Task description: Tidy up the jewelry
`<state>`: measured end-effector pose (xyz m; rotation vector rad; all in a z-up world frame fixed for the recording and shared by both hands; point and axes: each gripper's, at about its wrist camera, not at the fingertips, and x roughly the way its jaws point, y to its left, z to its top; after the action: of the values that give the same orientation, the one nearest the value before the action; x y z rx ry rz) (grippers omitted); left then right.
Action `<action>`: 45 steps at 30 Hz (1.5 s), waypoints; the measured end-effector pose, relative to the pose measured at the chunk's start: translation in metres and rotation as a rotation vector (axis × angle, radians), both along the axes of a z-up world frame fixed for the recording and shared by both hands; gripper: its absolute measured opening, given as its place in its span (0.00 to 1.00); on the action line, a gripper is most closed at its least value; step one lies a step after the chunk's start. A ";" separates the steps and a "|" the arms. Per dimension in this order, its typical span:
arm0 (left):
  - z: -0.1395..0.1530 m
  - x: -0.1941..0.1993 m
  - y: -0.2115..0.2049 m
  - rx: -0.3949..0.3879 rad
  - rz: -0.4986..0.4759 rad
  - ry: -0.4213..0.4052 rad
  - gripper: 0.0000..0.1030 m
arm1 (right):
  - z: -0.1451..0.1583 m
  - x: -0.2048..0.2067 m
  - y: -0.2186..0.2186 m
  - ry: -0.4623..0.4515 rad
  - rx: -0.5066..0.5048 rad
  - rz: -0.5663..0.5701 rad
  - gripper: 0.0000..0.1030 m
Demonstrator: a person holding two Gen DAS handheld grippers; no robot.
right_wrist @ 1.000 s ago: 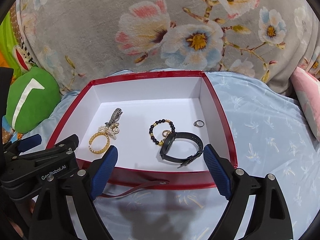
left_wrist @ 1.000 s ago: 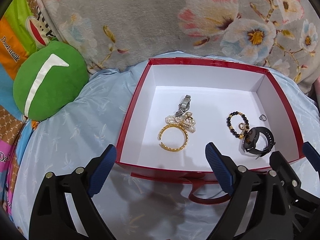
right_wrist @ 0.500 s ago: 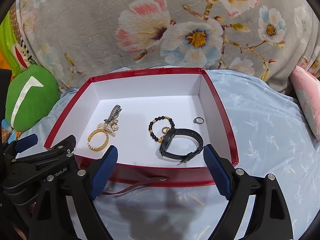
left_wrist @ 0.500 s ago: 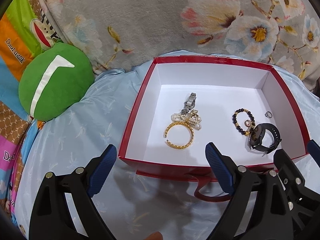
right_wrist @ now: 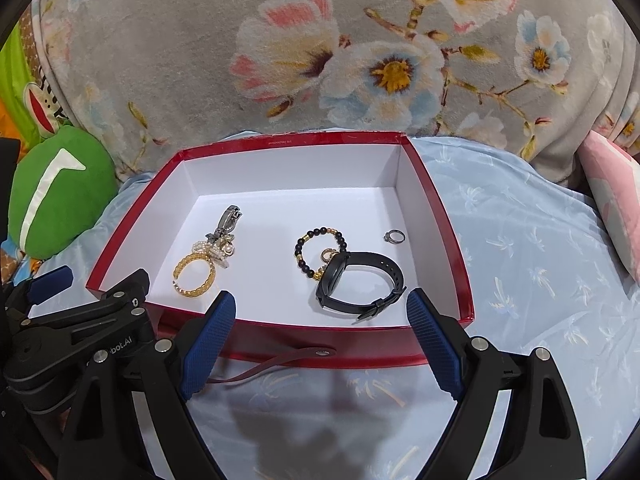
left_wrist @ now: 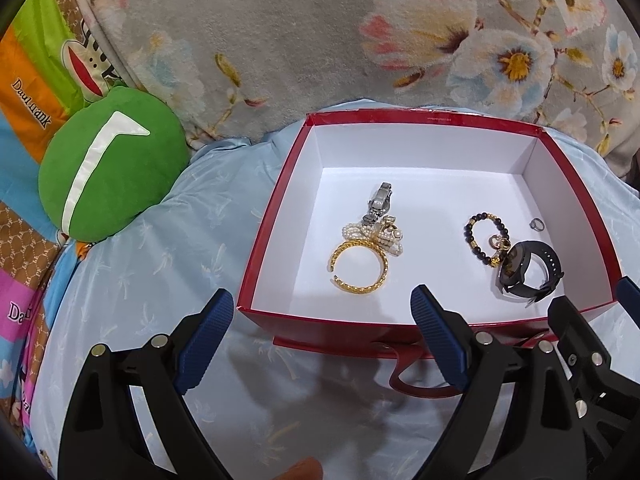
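A red box with a white inside (left_wrist: 276,208) (right_wrist: 448,236) sits on a light blue sheet. In it lie a gold bangle (left_wrist: 359,266) (right_wrist: 195,275), a pearl piece (left_wrist: 376,236) and a silver watch (left_wrist: 379,202) (right_wrist: 227,222) on the left. On the right lie a black bead bracelet (left_wrist: 482,238) (right_wrist: 320,252), a black smartwatch (left_wrist: 528,270) (right_wrist: 360,284) and a small ring (left_wrist: 537,224) (right_wrist: 394,236). My left gripper (left_wrist: 322,338) and my right gripper (right_wrist: 320,342) are both open and empty, in front of the box's near wall.
A green round cushion (left_wrist: 108,164) (right_wrist: 56,196) lies left of the box. A grey floral blanket (left_wrist: 360,40) (right_wrist: 320,48) rises behind it. A pink pillow (right_wrist: 612,196) is at the right. A red strap (right_wrist: 276,364) hangs from the box front.
Both grippers have drawn back a little from the box and the left one has shifted left. The jewelry has not moved. Both grippers stay open.
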<state>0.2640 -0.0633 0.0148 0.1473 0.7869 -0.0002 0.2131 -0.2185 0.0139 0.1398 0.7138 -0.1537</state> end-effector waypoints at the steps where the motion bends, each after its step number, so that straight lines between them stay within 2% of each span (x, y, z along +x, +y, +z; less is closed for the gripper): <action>1: 0.000 0.000 0.000 -0.001 -0.001 0.002 0.85 | -0.001 0.000 0.000 0.001 0.000 0.000 0.83; 45: 0.002 -0.007 0.002 0.000 0.014 0.012 0.86 | -0.001 -0.010 -0.001 0.003 0.000 -0.002 0.83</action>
<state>0.2568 -0.0616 0.0165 0.1420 0.8001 0.0120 0.2029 -0.2196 0.0133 0.1402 0.7171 -0.1561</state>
